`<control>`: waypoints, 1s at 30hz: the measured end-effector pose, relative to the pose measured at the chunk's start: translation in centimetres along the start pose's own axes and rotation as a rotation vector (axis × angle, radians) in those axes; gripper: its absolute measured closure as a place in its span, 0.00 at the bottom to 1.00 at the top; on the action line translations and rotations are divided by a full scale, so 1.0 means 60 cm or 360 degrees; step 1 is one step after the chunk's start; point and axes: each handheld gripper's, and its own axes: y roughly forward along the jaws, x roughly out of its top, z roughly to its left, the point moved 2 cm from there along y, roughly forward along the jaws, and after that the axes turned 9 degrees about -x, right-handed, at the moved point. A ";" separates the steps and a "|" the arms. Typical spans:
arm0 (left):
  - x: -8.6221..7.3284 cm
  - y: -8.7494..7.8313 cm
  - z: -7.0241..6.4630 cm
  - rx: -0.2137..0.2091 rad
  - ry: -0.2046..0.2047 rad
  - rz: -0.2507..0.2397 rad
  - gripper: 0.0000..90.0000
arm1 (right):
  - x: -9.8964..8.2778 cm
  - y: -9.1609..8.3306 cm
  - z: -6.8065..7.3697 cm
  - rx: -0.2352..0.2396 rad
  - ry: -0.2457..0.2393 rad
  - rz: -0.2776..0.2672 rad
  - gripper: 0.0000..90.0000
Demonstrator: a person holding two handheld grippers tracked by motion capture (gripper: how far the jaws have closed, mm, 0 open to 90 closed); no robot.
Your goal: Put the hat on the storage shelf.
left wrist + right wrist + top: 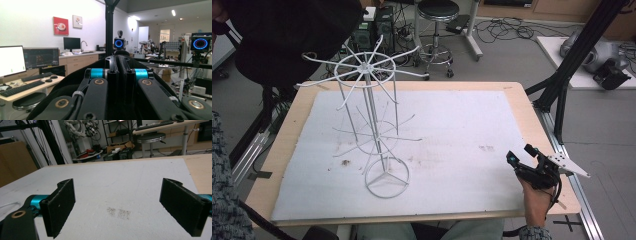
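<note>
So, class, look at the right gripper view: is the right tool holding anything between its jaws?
No: the right tool has its jaws wide apart, with nothing but the bare white mat between them.

The white wire rack (371, 120) stands tall on the left half of the desk (512, 88), its round base (387, 178) near the front edge. Spokes (409, 73) fan out from its top ring, and a lower tier of spokes reaches toward the desk's middle, so any pass close to it meets thin wire at two heights. The white mat (462, 130) from the desk's middle to its right edge lies bare. The right claw (522, 156) sits near the front right corner with its jaws wide apart over bare mat (117, 195).
</note>
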 end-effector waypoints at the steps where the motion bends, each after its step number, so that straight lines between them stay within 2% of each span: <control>1: -0.001 -0.001 0.001 0.0000 -0.0009 0.0006 0.96 | 0.000 0.000 0.000 0.0000 0.0002 0.0000 0.14; 5: -0.008 -0.005 0.008 0.0020 -0.0040 0.0040 0.96 | 0.000 0.000 0.001 -0.0003 0.0003 0.0006 0.14; 9: -0.026 -0.014 0.017 0.0045 -0.0081 0.0015 0.96 | 0.000 0.002 0.002 0.0000 0.0001 0.0003 0.14; 12: -0.038 -0.017 0.024 0.0044 -0.0119 0.0081 0.96 | -0.001 0.003 0.002 0.0001 -0.0009 0.0006 0.14; 20: -0.053 -0.003 0.022 0.0065 -0.0115 0.0272 0.95 | -0.001 0.006 0.004 0.0006 -0.0011 0.0011 0.14; 23: -0.063 0.000 0.021 0.0081 -0.0103 0.0296 0.95 | -0.001 0.006 0.005 0.0008 -0.0009 0.0015 0.14; 26: -0.080 -0.003 0.025 0.0068 -0.0151 0.0316 0.95 | -0.001 0.004 0.003 0.0006 -0.0006 0.0020 0.14; 30: -0.098 0.001 0.026 0.0079 -0.0159 0.0437 0.95 | -0.001 0.005 0.004 0.0005 -0.0004 0.0021 0.14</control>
